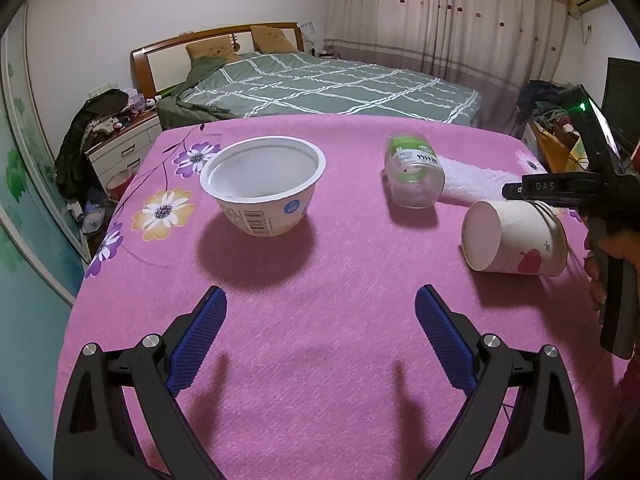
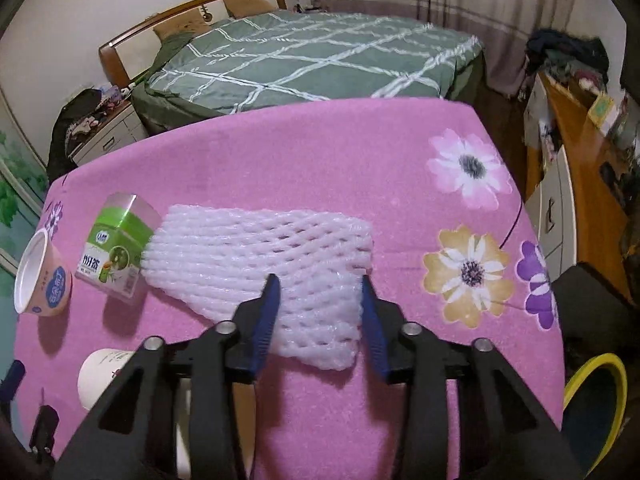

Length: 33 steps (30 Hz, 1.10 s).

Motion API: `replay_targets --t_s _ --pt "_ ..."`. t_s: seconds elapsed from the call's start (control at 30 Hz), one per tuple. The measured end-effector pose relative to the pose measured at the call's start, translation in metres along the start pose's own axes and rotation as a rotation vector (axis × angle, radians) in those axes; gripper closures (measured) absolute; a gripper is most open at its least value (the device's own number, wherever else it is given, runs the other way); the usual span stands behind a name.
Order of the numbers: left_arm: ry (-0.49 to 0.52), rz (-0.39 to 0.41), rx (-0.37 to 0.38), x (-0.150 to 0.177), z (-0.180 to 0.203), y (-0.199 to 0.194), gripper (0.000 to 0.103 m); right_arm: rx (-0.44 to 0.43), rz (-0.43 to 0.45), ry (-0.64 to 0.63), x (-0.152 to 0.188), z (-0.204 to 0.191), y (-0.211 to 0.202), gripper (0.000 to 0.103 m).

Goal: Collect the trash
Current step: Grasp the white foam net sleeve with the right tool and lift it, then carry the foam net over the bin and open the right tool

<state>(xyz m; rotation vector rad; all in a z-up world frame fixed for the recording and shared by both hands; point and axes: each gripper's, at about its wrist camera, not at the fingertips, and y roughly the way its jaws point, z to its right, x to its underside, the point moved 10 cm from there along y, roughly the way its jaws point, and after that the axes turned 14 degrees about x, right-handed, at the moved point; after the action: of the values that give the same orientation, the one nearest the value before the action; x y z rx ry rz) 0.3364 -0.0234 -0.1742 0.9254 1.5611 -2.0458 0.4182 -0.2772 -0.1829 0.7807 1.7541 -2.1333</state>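
On the pink flowered tablecloth stand a white yogurt tub, upright, a clear green-labelled jar on its side, and a paper cup on its side. My left gripper is open and empty, well short of the tub. A white foam fruit net lies flat in the right wrist view, touching the jar. My right gripper straddles the net's near end, fingers on either side of it, a gap still showing on the right. The tub and cup show at the left.
A yellow-rimmed bin stands below the table's right edge. A green bed lies behind the table. A cluttered nightstand is at the left, and wooden furniture at the right.
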Motion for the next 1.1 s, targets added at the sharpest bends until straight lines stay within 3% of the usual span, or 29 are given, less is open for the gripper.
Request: replay_targets --t_s 0.07,0.13,0.33,0.63,0.87,1.1 --pt "0.005 -0.003 -0.003 0.0 -0.001 0.001 0.009 -0.006 0.01 0.005 -0.001 -0.001 -0.002 0.083" --pt "0.006 -0.005 -0.005 0.001 -0.001 0.003 0.009 -0.017 0.021 0.021 -0.003 0.002 -0.004 0.086" --pt "0.012 -0.009 -0.005 0.001 0.001 0.004 0.009 -0.063 0.079 0.096 -0.013 0.017 -0.025 0.088" --pt "0.019 -0.01 -0.003 0.002 0.002 0.004 0.009 -0.064 0.218 0.205 -0.023 0.064 -0.082 0.088" --pt "0.032 -0.008 0.004 0.002 0.007 0.003 0.009 0.0 0.29 0.293 0.023 0.138 -0.126 0.088" --pt "0.058 -0.017 0.026 0.004 0.018 0.004 0.009 0.138 0.239 0.394 0.106 0.234 -0.136 0.087"
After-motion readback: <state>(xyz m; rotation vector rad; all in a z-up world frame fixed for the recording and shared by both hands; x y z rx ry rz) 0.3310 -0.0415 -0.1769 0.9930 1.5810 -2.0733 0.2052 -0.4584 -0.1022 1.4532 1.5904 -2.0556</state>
